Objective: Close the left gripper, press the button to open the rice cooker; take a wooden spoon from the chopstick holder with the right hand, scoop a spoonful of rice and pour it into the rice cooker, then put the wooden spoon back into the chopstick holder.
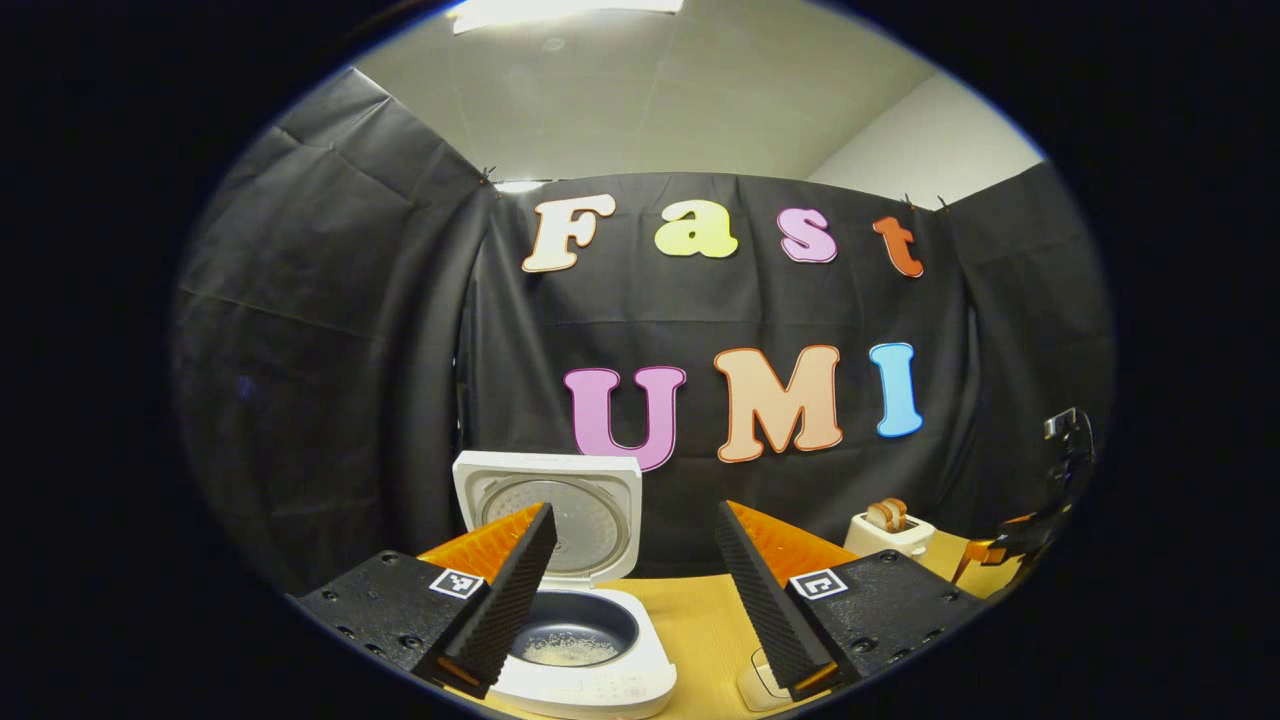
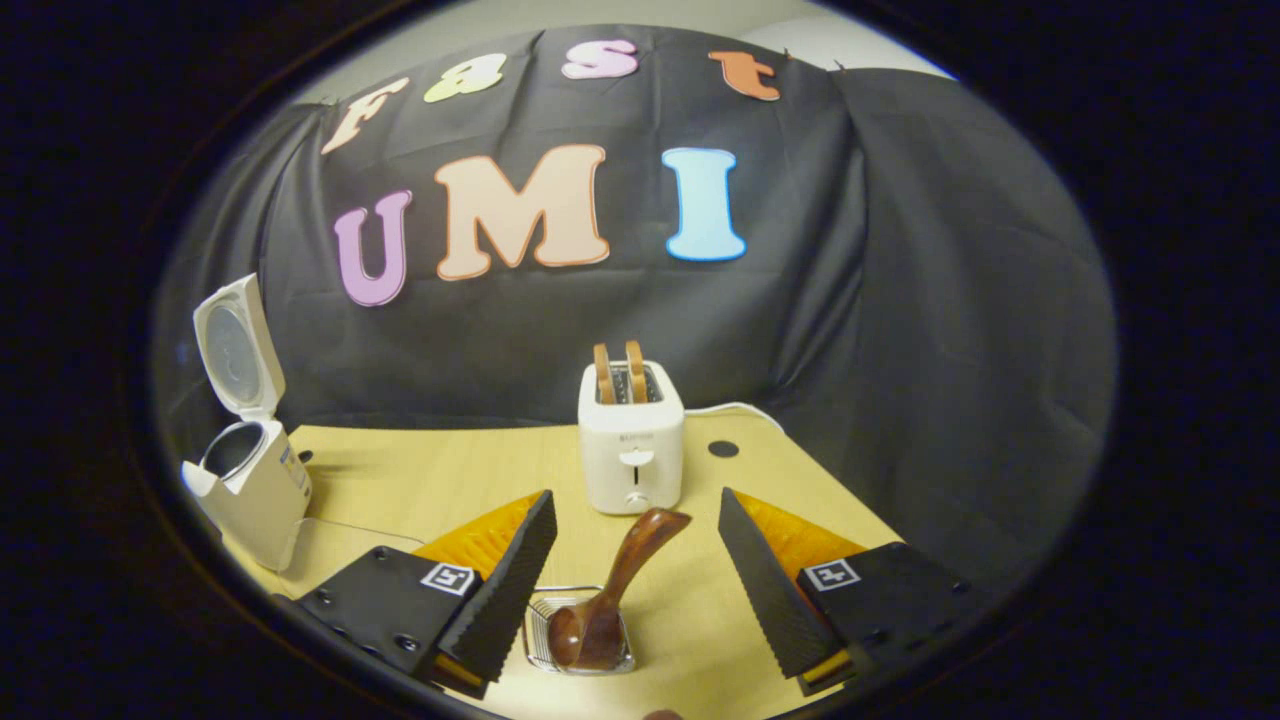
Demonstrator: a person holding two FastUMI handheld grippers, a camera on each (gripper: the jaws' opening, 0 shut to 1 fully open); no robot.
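Right tool spread wide, holding nothing, hovering over the table. Just ahead of it, between its fingers, sat the chopstick holder, a small wire basket, with the wooden spoon resting in it, bowl down, handle leaning up and away, which left the handle free to be taken. Further on stood a white toaster with two slices up. Far off to the tool's left, the rice cooker stood with its lid thrown back.

Left tool, also released and empty. Right beneath its left finger lay the open cooker, and in the pot there was a thin patch of rice. Beyond it the lid stood upright, out of the way for pouring. Spoon in the holder, rice in the pot: that looked to me like the scoop was already delivered.
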